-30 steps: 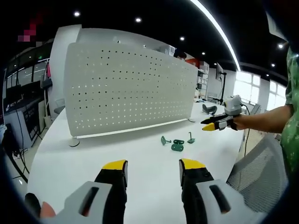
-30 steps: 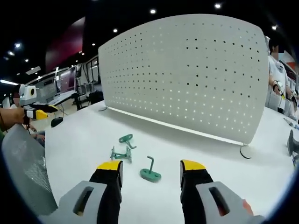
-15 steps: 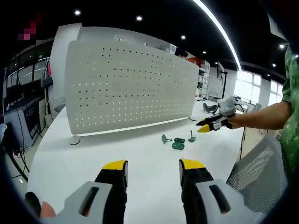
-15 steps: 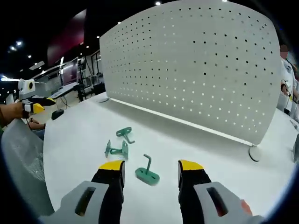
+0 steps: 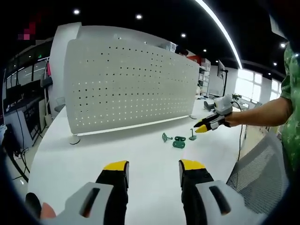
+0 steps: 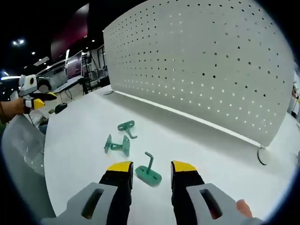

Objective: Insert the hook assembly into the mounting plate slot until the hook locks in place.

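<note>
A white perforated mounting plate stands upright on the white table; its holes loom close in the right gripper view. Three green hook parts lie in front of it. My right gripper is open, its yellow tips on either side of a green hook with an oval base. A green bracket and another hook lie just beyond. The right gripper hovers beside the green parts in the left gripper view. My left gripper is open and empty over bare table.
A grey mesh chair back stands at the table's edge, also visible as mesh in the right gripper view. The left gripper is far off at the left. The plate's round foot rests on the table.
The right gripper has moved forward and down to the oval-based hook, and its jaws have narrowed around it. The left gripper has barely moved.
</note>
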### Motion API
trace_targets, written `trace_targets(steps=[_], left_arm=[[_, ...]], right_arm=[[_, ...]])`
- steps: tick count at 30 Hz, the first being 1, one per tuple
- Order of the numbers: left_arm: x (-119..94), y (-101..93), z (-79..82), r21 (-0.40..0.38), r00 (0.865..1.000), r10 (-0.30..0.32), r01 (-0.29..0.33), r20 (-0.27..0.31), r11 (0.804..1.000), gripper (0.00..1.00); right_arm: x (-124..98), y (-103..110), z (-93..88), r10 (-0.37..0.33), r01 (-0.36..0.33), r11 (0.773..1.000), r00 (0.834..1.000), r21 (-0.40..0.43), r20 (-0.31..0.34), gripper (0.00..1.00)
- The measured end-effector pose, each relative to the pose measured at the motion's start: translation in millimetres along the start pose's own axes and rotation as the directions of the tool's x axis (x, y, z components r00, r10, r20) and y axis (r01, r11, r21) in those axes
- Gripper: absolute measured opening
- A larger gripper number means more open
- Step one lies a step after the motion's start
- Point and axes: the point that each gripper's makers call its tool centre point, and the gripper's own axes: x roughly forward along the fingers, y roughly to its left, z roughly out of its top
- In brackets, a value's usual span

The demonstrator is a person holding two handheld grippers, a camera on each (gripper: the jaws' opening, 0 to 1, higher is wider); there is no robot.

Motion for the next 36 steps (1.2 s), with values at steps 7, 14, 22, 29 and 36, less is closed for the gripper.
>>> trace_targets(steps=[7, 14, 22, 29, 36], left_arm=[[0.4, -0.4, -1.1, 0.007, 1.0, 0.001, -0.001, -0.007, 1.0, 0.45], [0.7, -1.0, -2.3, 0.007, 1.0, 0.0, 0.0, -0.014, 1.0, 0.44], [0.3, -0.5, -2.0, 0.006, 1.0, 0.001, -0.001, -0.014, 1.0, 0.43], [0.3, 0.3, -1.9, 0.002, 1.0, 0.003, -0.002, -0.014, 1.0, 0.43], [0.3, 0.2, -2.5, 0.001, 1.0, 0.002, -0.002, -0.016, 1.0, 0.42]], right_arm=[[4.2, 1.5, -0.2, 0.015, -0.015, 1.0, 1.0, -0.007, -0.007, 0.26], [8.7, 2.4, 1.2, 0.027, -0.027, 0.999, 1.0, -0.017, -0.013, 0.22], [12.6, 4.2, 2.9, 0.042, -0.043, 0.998, 0.999, -0.038, -0.024, 0.17], [15.5, 3.8, 3.8, 0.049, -0.05, 0.997, 0.998, -0.054, -0.035, 0.15], [18.0, 5.3, 3.2, 0.059, -0.062, 0.996, 0.997, -0.072, -0.046, 0.12]])
